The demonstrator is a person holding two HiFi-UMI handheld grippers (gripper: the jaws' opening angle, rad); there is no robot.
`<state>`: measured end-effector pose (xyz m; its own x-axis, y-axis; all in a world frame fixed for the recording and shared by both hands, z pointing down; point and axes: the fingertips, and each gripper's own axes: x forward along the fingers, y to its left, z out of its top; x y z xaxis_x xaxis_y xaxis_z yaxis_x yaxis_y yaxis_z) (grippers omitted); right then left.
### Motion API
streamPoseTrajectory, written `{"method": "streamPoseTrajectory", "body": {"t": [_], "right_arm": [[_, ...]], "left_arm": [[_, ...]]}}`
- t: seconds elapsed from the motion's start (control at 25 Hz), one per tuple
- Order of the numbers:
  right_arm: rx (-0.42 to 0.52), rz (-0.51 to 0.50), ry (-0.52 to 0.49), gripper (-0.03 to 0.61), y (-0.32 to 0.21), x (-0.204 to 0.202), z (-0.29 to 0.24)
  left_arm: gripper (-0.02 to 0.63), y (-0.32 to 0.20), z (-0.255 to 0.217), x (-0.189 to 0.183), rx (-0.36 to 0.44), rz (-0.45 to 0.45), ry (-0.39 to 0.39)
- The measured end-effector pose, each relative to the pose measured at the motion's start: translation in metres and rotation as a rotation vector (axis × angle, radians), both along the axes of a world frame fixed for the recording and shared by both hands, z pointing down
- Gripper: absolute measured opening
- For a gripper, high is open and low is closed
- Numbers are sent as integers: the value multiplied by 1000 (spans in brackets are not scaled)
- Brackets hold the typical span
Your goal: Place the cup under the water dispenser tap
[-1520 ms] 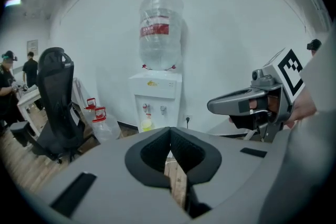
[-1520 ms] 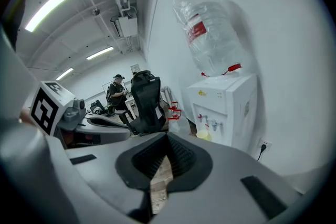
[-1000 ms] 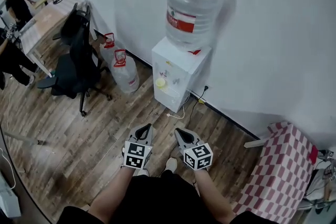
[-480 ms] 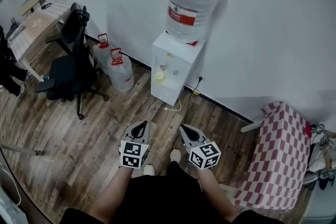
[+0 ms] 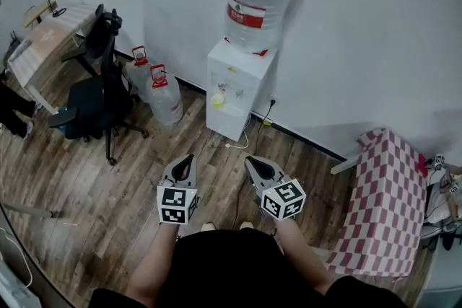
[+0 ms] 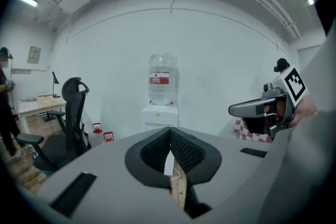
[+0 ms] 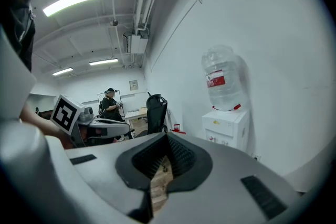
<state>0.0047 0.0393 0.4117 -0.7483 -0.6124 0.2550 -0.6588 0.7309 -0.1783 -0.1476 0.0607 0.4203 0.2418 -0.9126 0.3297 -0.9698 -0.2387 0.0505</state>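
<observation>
Well, the cup [image 5: 218, 101] shows in your head view only as a small pale yellow thing sitting in the front recess of the white water dispenser [image 5: 242, 79], which stands against the wall [image 5: 375, 47] across the wooden floor [image 5: 144, 177], well apart from both your grippers. At that size you cannot tell its shape or its rim, and the taps above it are too small to make out. From the left gripper view the gripper's own body covers the lower front of the dispenser, so the recess is hidden there, and the right gripper view shows the dispenser from the side with no cup to be seen. Your left gripper [image 5: 189, 158] has its jaws pressed together with nothing between them, and your right gripper [image 5: 250, 161] is likewise closed and empty; the two are held side by side, low in front of you. Count one dispenser carrying one large clear bottle [image 5: 256, 0] with a red label, two spare jugs [image 5: 164, 96] with red handles on the floor just to its left, one black office chair [image 5: 101, 83], one desk [image 5: 47, 36], one red-and-white checked cloth [image 5: 386, 205] cut off at the right, one white cable [image 5: 242, 144] on the floor, and one person [image 7: 110, 105] standing far off in the right gripper view.
</observation>
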Motion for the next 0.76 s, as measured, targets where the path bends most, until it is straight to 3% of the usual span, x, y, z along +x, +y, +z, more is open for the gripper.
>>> {"method": "streamPoseTrajectory", "body": {"t": [0.36,0.76], "right_arm": [[85,9,-25,21,-25,46,-46],[42,8,-41,21,-31,76,-29]], "left_arm": [[15,-20,-40,25,71,-24,-18],[15,-27,-26,63,15,-12,-38]]}}
